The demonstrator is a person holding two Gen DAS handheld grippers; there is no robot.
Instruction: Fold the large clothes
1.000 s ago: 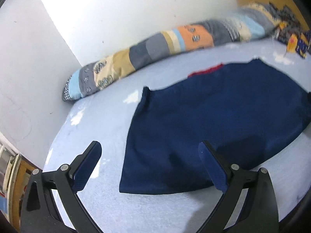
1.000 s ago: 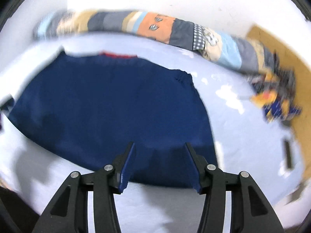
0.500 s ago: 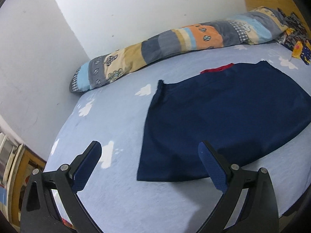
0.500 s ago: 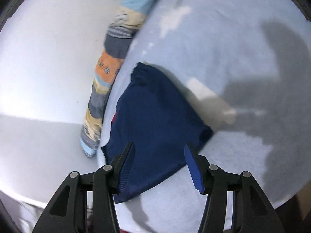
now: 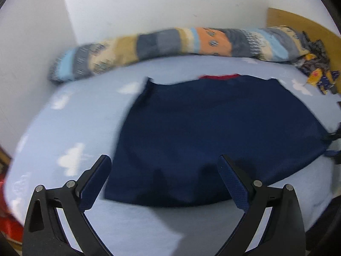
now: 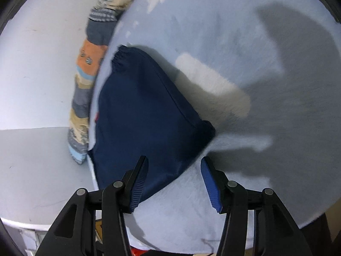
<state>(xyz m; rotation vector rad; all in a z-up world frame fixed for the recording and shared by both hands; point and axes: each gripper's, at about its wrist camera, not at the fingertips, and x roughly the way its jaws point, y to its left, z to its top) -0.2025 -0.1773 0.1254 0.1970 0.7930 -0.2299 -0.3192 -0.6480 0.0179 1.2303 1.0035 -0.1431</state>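
Two hand-held grippers: we held both above the bed, one per hand, neither touching cloth.
Left hand-held gripper (image 5: 163, 180): we saw its black arms and blue-padded fingers spread wide apart, with nothing between them; it hung over the near left corner of the garment.
Right hand-held gripper (image 6: 173, 181): we saw its jaws parted, less widely than the left pair, and gripping nothing; its left finger overlapped the garment's near edge in the view, its right finger showed over bare sheet.
Dark navy blue knit garment (image 5: 215, 136): we found it lying spread flat on the bed, its near hem toward the left gripper, a strip of red collar (image 5: 219, 76) peeking out at its far edge.
Same garment, right wrist view (image 6: 145, 115): we saw a ribbed cuff at its far corner and one seamed edge running down to a near corner.
Light blue bed sheet with white cloud prints (image 5: 70, 128): we saw it under the whole garment.
Long patchwork bolster pillow in orange, grey, tan and pale blue (image 5: 170, 42): we saw it lying along the white wall (image 5: 149, 6), beyond the garment and apart from it.
Crumpled dark patterned cloth with yellow patches (image 5: 315, 66): we saw it at the far right end of the pillow, against a wooden headboard (image 5: 298, 23).
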